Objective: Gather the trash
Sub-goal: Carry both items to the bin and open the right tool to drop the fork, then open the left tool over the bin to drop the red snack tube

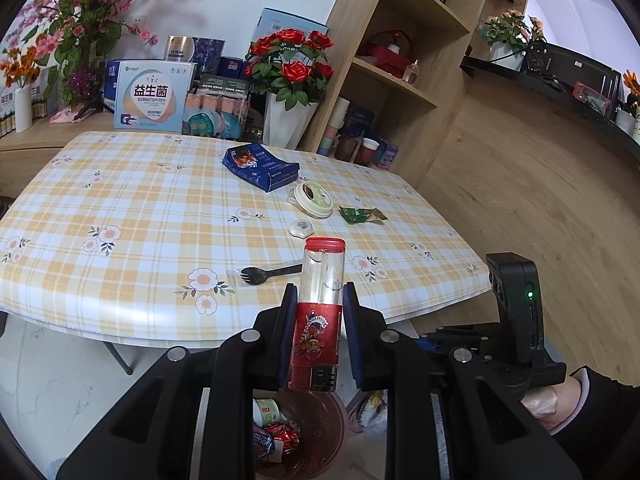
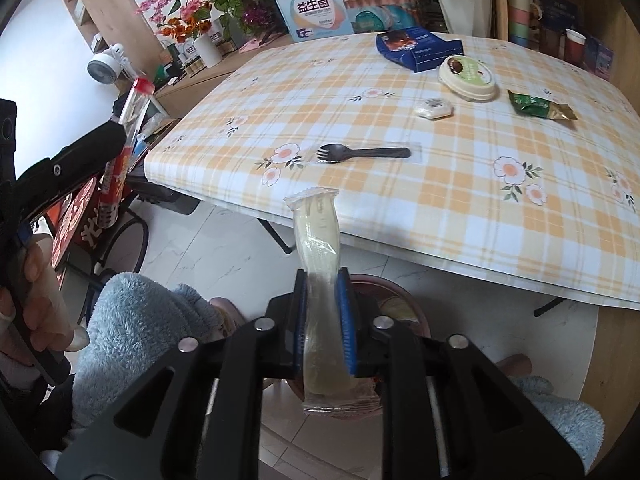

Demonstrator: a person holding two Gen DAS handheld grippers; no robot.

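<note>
- Red-capped clear tube (image 1: pixel 322 300) sits clamped in the left gripper (image 1: pixel 318 300), near the table (image 1: pixel 120 184) edge, above a bin (image 1: pixel 320 432).
- Right gripper (image 2: pixel 323 308) loosely brackets a wrapped pale spoon (image 2: pixel 318 248); grip uncertain.
- Black fork (image 2: pixel 360 153) lies on the table.

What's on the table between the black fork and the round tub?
A small white packet lies between the black fork and the round tub, clearest in the right wrist view.

Red roses (image 1: pixel 290 60) in a white vase (image 1: pixel 285 120) stand beside wooden shelving (image 1: pixel 404 60), behind what seems a probiotics box (image 1: pixel 154 94).
</note>
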